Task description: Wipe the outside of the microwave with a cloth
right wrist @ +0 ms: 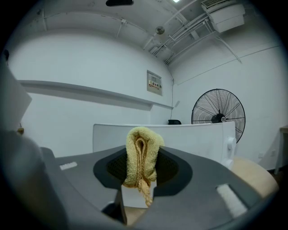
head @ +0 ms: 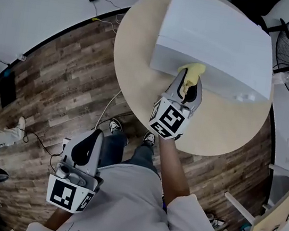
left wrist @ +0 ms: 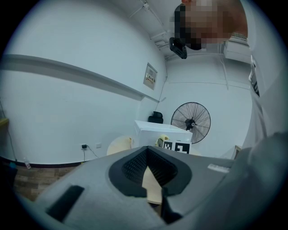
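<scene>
Two grippers are in a person's hands, and only one has something in it. The right gripper [head: 189,85] is stretched out toward 12 o'clock from the person, over the round tan table [head: 139,41]. Its jaws are closed tight on a yellow cloth [head: 192,71]. In the right gripper view the folded cloth [right wrist: 141,152] is squeezed between the two black pads of the right gripper [right wrist: 141,168], and a little frayed end hangs down under them. The top of the cloth sticks up past the jaws. In the head view the cloth is pressed up against the near side of the white microwave [head: 214,42], low on that wall. The microwave sits on the table at about 1 o'clock in the head view. In the right gripper view the microwave [right wrist: 189,139] fills the middle just behind the cloth, with a black fan [right wrist: 219,112] at 2 o'clock. The left gripper [head: 86,149] is held back by the person's body at 7 o'clock in the head view, above the wood floor [head: 47,81]. In the left gripper view the jaws of the left gripper [left wrist: 150,173] are a little way apart with nothing between them, and the microwave [left wrist: 157,132] is far off at 12 o'clock
</scene>
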`<move>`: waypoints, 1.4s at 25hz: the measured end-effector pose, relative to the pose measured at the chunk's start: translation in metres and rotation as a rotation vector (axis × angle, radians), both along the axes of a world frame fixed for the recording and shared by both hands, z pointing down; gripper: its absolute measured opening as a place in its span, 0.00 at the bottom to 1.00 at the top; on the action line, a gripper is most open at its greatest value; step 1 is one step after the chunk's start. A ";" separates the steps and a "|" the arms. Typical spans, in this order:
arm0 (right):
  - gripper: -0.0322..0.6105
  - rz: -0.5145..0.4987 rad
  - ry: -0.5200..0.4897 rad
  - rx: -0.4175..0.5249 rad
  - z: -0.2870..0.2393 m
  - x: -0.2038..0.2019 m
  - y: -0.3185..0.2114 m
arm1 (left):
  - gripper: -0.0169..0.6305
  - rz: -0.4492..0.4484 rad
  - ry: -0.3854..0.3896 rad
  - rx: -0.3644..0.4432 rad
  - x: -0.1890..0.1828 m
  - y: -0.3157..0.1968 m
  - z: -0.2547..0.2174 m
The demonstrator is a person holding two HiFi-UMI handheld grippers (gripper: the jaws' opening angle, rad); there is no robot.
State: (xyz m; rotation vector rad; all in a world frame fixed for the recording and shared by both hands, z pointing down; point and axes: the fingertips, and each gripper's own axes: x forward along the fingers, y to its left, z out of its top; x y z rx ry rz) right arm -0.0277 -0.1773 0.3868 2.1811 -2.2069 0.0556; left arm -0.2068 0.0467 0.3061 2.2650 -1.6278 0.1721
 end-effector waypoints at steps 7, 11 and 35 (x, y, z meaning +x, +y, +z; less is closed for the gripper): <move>0.26 -0.042 0.000 0.016 0.002 -0.042 0.000 | 0.01 0.000 0.002 -0.007 -0.017 -0.008 0.003; 0.26 -0.085 0.001 0.023 0.003 -0.067 0.000 | 0.01 0.000 0.003 -0.008 -0.023 -0.012 0.004; 0.26 -0.171 0.034 0.010 -0.006 0.019 0.040 | 0.01 0.075 0.005 0.039 0.051 -0.006 -0.012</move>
